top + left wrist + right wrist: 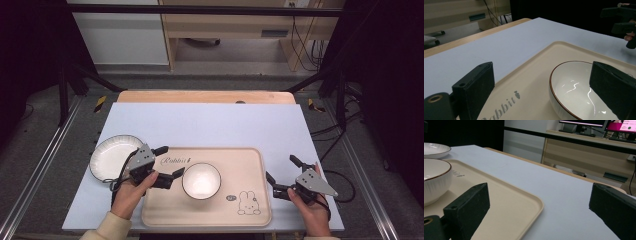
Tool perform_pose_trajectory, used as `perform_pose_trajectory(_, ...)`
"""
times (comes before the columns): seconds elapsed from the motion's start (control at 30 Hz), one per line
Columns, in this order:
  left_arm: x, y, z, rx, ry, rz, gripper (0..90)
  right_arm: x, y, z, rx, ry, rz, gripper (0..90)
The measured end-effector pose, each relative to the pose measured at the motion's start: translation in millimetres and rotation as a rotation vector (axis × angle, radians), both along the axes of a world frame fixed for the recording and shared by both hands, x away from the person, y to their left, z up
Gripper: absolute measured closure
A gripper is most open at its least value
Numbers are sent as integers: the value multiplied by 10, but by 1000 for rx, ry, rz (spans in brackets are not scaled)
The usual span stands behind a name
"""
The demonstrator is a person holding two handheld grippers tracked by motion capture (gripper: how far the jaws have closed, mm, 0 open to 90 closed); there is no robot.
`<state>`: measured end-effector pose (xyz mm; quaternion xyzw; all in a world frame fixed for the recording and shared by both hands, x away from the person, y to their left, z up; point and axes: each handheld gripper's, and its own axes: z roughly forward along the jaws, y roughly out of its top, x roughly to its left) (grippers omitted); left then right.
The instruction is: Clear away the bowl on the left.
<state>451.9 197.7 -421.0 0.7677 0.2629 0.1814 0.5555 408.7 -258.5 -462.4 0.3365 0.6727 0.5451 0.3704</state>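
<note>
Bowl (201, 180) sits on tray (250, 165); high view shows plate (111, 156).

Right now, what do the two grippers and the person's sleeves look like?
Both the left gripper and the right gripper are black with two blocky jaws. Each carries a grey three-cornered plate on top and trails a black cable. A cream sleeve covers the left forearm.

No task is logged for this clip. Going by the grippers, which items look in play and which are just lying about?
Likely in play:
- white brown-rimmed ceramic bowl, left gripper open beside it
- beige plastic rabbit tray

Lying about:
- white round plate, off the tray
- right gripper, open, holding nothing
</note>
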Motion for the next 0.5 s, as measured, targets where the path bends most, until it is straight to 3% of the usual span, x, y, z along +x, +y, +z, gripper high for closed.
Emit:
perform_pose_trajectory(0.2, -26, 151, -12, -30, -27, -12, 57, -1, 0, 1, 0, 0, 0, 33)
perform_pose_trajectory(0.23, -47, 175, -13, -26, -13, 17, 57, -1, 0, 1, 0, 0, 0, 33)
perform_pose_trajectory(0.5, -64, 351, 0, -53, -24, 49, 54, -4, 6, -2, 2, 6, -1, 33)
